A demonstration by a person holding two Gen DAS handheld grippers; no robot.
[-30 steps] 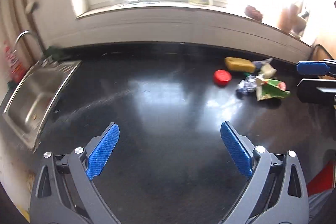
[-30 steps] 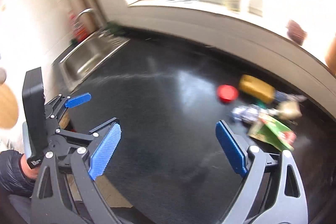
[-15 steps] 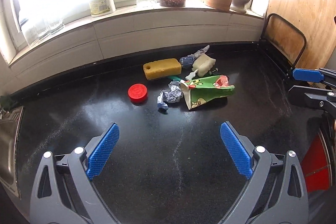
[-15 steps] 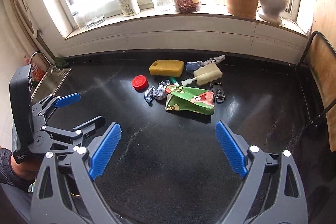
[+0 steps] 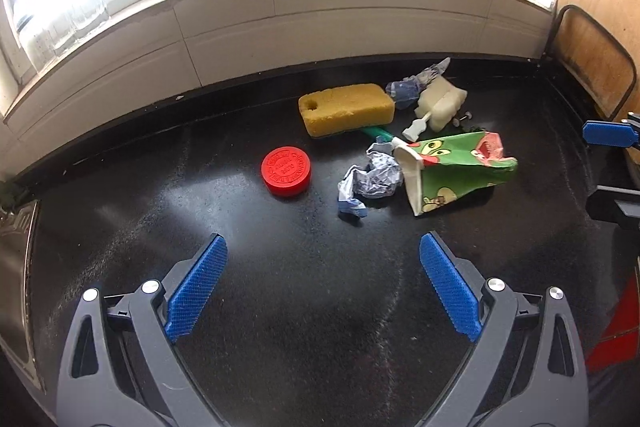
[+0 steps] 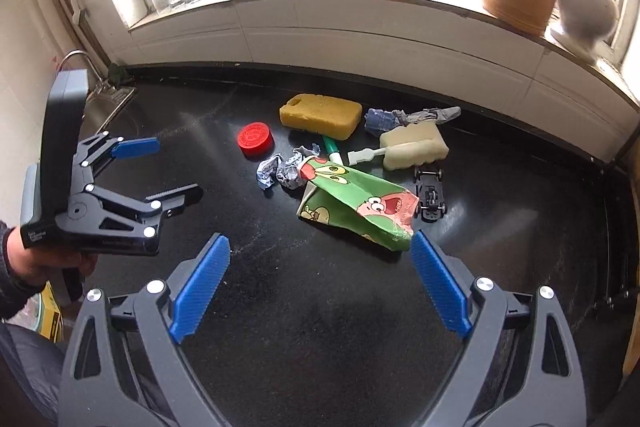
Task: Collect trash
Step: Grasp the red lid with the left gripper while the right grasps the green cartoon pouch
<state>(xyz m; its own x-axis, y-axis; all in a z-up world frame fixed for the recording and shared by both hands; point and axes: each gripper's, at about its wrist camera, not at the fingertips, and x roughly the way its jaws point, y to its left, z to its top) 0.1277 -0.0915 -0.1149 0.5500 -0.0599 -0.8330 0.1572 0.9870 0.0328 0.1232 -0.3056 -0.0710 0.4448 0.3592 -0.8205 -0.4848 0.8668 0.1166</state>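
1. a person stands at a black stone countertop (image 6: 320, 307) under a bright window, holding a two-finger gripper in each hand. nothing has been picked up yet, so the trash collection looks to be at its very start.

2. the left gripper (image 5: 320, 291) hovers above bare counter, its blue ribbed fingers spread wide apart and holding nothing. the right gripper (image 6: 320, 291) is the same: blue fingers wide apart, empty, poised near the pile.

3. the trash lies in a loose cluster near the back of the counter. a crumpled green cartoon-printed paper bag (image 6: 356, 205) lies flattened on its side, nearest the right gripper. touching its open end is a crumpled ball of silver-blue foil wrapper (image 6: 280, 171).

4. just left of the foil sits a round red plastic lid (image 6: 255, 139), apart from the rest. behind it lies a yellow rectangular sponge (image 6: 320, 115), with a green-and-white marker pen (image 6: 332, 149) poking out from beside it.

5. further right are a twisted grey-blue wrapper (image 6: 400, 117), a pale foam sponge on a white handle (image 6: 412, 149), and a small black toy car (image 6: 430, 193) just beside the bag.

6. no bin or trash bag for the rubbish is clearly visible in either view. a steel sink (image 6: 108, 107) sits at the far left.

7. everything remains to be done: each piece still needs gripping and carrying away. it is a judgement which items count as trash; the bag and wrappers seem likeliest.
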